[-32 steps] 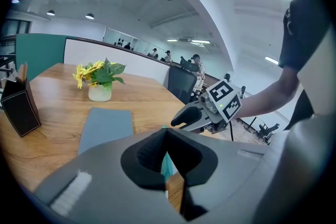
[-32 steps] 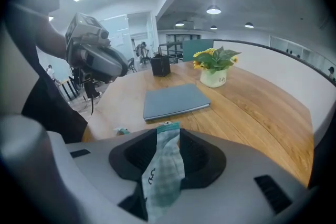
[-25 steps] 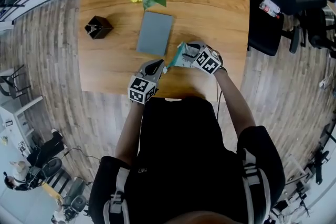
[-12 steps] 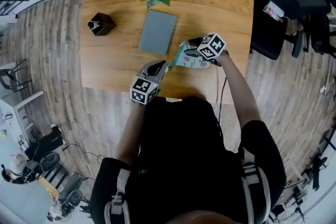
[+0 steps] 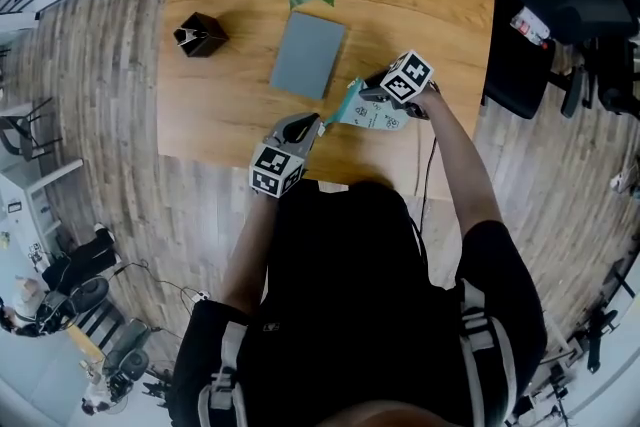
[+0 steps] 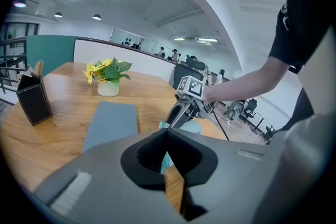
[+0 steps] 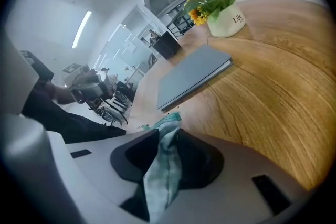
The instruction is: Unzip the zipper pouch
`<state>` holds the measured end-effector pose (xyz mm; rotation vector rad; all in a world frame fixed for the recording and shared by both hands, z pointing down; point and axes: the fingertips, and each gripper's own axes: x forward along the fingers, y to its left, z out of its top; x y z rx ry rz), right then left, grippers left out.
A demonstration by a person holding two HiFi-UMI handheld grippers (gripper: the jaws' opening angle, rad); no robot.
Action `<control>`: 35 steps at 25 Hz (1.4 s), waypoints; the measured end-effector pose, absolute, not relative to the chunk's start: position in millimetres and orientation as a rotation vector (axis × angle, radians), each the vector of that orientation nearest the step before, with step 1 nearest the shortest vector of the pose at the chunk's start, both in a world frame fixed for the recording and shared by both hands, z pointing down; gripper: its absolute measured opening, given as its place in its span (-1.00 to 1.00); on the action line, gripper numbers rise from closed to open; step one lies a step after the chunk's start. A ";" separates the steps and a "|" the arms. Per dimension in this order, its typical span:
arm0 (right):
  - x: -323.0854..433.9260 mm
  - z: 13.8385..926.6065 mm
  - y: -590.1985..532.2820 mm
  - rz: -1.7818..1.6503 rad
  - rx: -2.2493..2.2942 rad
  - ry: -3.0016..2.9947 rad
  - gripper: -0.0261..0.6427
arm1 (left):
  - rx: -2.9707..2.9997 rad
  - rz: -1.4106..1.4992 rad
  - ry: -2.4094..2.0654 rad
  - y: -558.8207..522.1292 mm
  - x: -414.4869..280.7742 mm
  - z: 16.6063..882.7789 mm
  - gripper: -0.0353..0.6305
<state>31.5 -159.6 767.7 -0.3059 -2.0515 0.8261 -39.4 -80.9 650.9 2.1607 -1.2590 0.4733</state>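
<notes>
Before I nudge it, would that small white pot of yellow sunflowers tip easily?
Possibly top-heavy: on the small white pot of yellow sunflowers, blooms and leaves spread wider than the pot. Yet it looks squat and broad-based, so a low push would likely slide it across the smooth wooden table.

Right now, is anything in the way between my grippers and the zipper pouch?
Nothing visible. The left gripper is shut on the zipper pouch at its teal end, and the right gripper has just been closing its jaws, with the pouch's fabric pinched between them.
</notes>
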 end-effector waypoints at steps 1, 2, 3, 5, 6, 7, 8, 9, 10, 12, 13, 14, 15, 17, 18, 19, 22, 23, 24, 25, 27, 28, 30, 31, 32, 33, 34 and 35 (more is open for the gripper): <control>32.3 765.2 -158.2 0.827 -0.305 -2.054 -0.61 | 2.163 0.472 -1.260 -80.0 -39.9 650.7 -0.91; 33.1 763.3 -156.0 0.828 -0.305 -2.058 -0.64 | 2.166 0.471 -1.261 -79.5 -40.3 650.5 -0.91; 33.9 761.7 -153.4 0.828 -0.305 -2.063 -0.70 | 2.169 0.470 -1.262 -79.0 -40.4 650.2 -0.91; 34.9 758.8 -148.8 0.817 -0.295 -2.080 -0.78 | 2.176 0.471 -1.257 -78.7 -40.1 648.9 -0.91; 34.9 757.0 -147.2 0.806 -0.284 -2.093 -0.81 | 2.183 0.471 -1.254 -79.0 -39.8 647.9 -0.91; 34.7 754.6 -146.0 0.793 -0.271 -2.109 -0.82 | 2.191 0.467 -1.254 -79.6 -39.5 646.7 -0.91; 34.4 751.4 -144.8 0.778 -0.259 -2.130 -0.83 | 2.198 0.463 -1.256 -80.3 -39.0 645.2 -0.91; 33.8 747.3 -143.0 0.761 -0.249 -2.154 -0.83 | 2.203 0.459 -1.257 -80.7 -38.3 643.5 -0.91; 33.1 742.9 -140.8 0.737 -0.240 -2.180 -0.84 | 2.207 0.456 -1.258 -80.6 -37.6 642.0 -0.91; 31.6 734.4 -135.9 0.667 -0.222 -2.230 -0.84 | 2.217 0.458 -1.254 -79.0 -36.2 640.5 -0.91; 30.9 730.5 -133.2 0.626 -0.213 -2.253 -0.85 | 2.221 0.460 -1.252 -77.8 -35.6 640.4 -0.91; 30.5 726.7 -130.2 0.585 -0.204 -2.273 -0.85 | 2.223 0.458 -1.251 -76.5 -34.8 640.6 -0.91; 30.5 723.3 -127.1 0.548 -0.195 -2.290 -0.85 | 2.225 0.456 -1.250 -74.9 -34.0 640.8 -0.91; 30.9 717.3 -121.5 0.483 -0.176 -2.312 -0.86 | 2.230 0.458 -1.244 -71.4 -32.5 640.6 -0.91; 31.3 714.7 -118.8 0.458 -0.168 -2.318 -0.86 | 2.233 0.461 -1.241 -69.5 -31.7 640.3 -0.91; 31.8 712.3 -116.3 0.435 -0.161 -2.324 -0.86 | 2.235 0.462 -1.239 -68.1 -30.6 639.8 -0.91; 34.5 704.1 -112.4 0.385 -0.136 -2.345 -0.86 | 2.246 0.454 -1.240 -65.4 -25.6 637.6 -0.91; 35.3 701.3 -111.8 0.372 -0.125 -2.354 -0.86 | 2.251 0.454 -1.238 -64.6 -23.8 636.5 -0.91; 36.1 698.7 -111.0 0.362 -0.113 -2.362 -0.86 | 2.257 0.454 -1.235 -63.5 -22.2 635.4 -0.91; 37.0 696.3 -109.7 0.351 -0.102 -2.369 -0.86 | 2.261 0.455 -1.233 -62.3 -21.0 634.8 -0.91; 38.7 690.8 -106.6 0.318 -0.078 -2.384 -0.86 | 2.265 0.453 -1.229 -60.2 -19.4 634.5 -0.91; 39.4 687.8 -105.3 0.295 -0.065 -2.392 -0.86 | 2.267 0.455 -1.225 -60.0 -19.0 634.4 -0.91; 41.2 683.0 -102.5 0.246 -0.039 -2.403 -0.86 | 2.274 0.462 -1.216 -61.0 -18.4 633.6 -0.91; 42.5 681.1 -100.2 0.222 -0.028 -2.406 -0.86 | 2.279 0.465 -1.210 -61.5 -17.8 632.7 -0.91; 43.9 678.8 -97.5 0.198 -0.018 -2.408 -0.86 | 2.284 0.464 -1.204 -62.1 -17.0 631.8 -0.91; 45.2 675.8 -94.6 0.173 -0.011 -2.409 -0.86 | 2.289 0.459 -1.198 -62.8 -16.1 630.8 -0.91; 46.3 672.1 -92.1 0.144 -0.004 -2.411 -0.87 | 2.292 0.453 -1.190 -63.6 -15.0 630.0 -0.91; 47.5 668.0 -90.3 0.109 0.005 -2.412 -0.87 | 2.292 0.443 -1.179 -64.2 -13.8 629.4 -0.91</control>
